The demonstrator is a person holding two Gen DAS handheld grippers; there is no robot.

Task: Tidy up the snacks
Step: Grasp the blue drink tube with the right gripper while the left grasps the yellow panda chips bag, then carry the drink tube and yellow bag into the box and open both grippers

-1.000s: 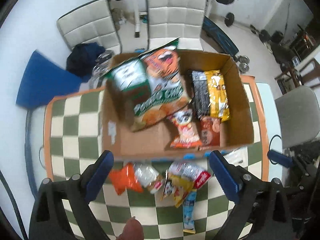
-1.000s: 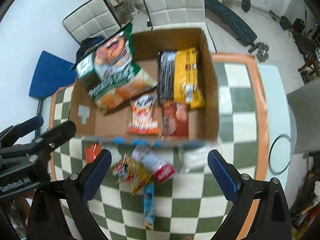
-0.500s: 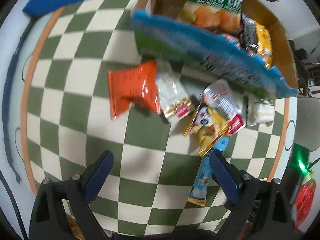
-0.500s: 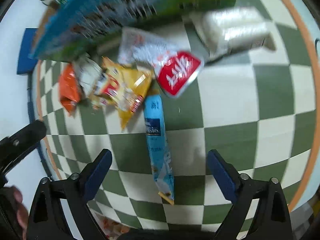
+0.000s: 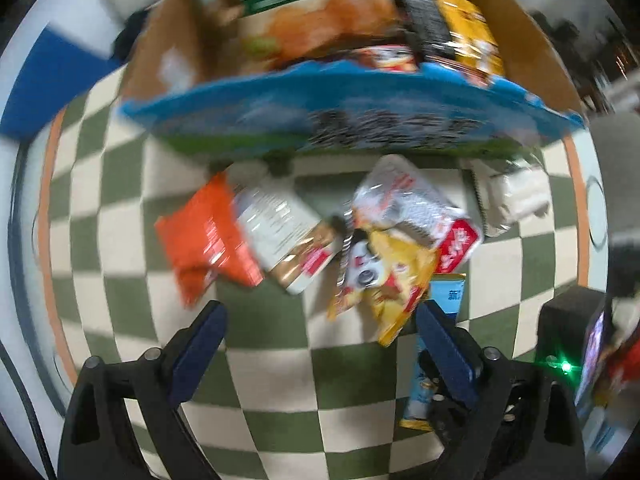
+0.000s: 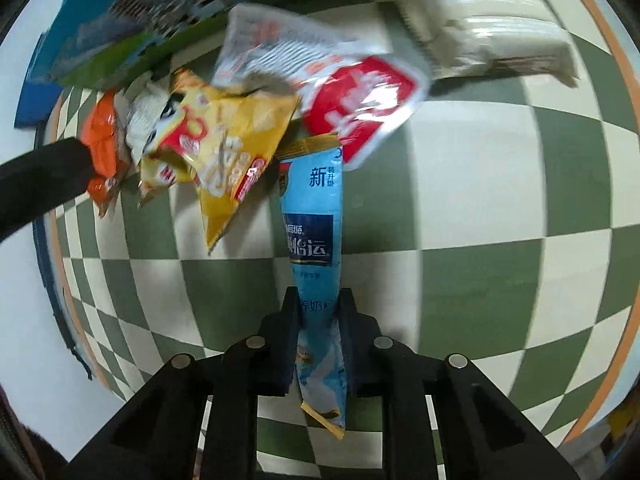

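Observation:
My right gripper [image 6: 319,312] is shut on a long blue stick packet [image 6: 314,240] lying on the checkered table [image 6: 480,220]; the packet also shows in the left wrist view [image 5: 434,344]. My left gripper [image 5: 320,344] is open and empty, low over the table, just in front of the snack pile. The pile holds an orange bag [image 5: 208,236], a white and gold packet [image 5: 284,236], a yellow bag [image 5: 384,276] and a white and red pouch [image 5: 416,216]. The yellow bag [image 6: 228,140] and the pouch [image 6: 340,92] overlap the stick packet's far end.
A cardboard box [image 5: 344,120] with a blue printed front stands behind the pile, holding chip bags and other snacks. A white wrapped pack [image 6: 480,36] lies at the right by the box. The table's orange edge [image 5: 50,208] runs along the left.
My right gripper has dropped to the table and closed on the blue stick packet. My left gripper has moved closer to the snack pile and stays open.

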